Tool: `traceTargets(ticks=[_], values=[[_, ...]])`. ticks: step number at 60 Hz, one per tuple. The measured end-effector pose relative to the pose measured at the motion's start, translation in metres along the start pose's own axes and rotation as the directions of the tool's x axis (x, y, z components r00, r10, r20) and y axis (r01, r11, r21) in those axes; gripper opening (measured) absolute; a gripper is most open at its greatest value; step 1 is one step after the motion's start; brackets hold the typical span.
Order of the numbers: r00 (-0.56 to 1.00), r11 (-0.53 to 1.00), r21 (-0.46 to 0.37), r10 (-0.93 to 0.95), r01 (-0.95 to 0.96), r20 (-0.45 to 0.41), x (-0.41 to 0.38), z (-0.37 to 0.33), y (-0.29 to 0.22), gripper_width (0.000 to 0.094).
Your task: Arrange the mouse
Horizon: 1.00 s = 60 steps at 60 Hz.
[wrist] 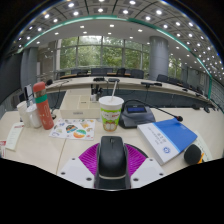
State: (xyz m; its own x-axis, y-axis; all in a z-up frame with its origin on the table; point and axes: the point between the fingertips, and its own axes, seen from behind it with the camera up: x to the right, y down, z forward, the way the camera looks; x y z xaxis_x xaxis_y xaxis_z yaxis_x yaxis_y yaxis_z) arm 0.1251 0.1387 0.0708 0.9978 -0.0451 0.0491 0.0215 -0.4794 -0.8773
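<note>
You are holding the fingers (112,178) spread open; the dark grey oval computer mouse (112,157) is lying between them on the purple round mat (88,158), its long axis pointing straight ahead.

Matt black plastic mouse (111,155) on a smooth pale table (40,150), beside a glossy blue booklet (168,138)

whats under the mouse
The mouse lies on a round purple mat, which shows on both sides of it. The mat's middle is hidden beneath the mouse. The gripper is open, its fingers either side of the mouse's near end.
</note>
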Motion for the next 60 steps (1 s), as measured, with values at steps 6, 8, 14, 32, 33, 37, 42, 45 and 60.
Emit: traceTargets(ticks=[6,8,14,32,33,37,42,45,60], values=[[1.000,0.998,-0.063,0.006,-0.006,0.007,0.015,0.025,0.034,0.0353],[1.000,0.997,-0.081,0.011,-0.010,0.014,0.017,0.031,0.043,0.0353],[0.999,0.992,-0.117,0.043,-0.040,0.026,0.021,0.043,0.064,0.0363],[0.999,0.996,-0.092,0.023,-0.021,0.025,0.032,0.017,0.046,0.0845],[1.000,0.996,-0.091,0.022,-0.020,0.022,0.032,0.012,0.044,0.0845],[1.000,0.996,-0.084,0.023,-0.022,0.018,0.035,-0.013,0.035,0.0858],[0.999,0.995,-0.092,0.034,-0.035,-0.004,0.039,-0.058,0.029,0.0858],[0.999,0.994,-0.101,0.033,-0.033,-0.006,0.036,-0.089,0.029,0.0855],[1.000,0.996,-0.084,0.006,-0.008,-0.014,0.015,-0.261,0.050,0.0859]])
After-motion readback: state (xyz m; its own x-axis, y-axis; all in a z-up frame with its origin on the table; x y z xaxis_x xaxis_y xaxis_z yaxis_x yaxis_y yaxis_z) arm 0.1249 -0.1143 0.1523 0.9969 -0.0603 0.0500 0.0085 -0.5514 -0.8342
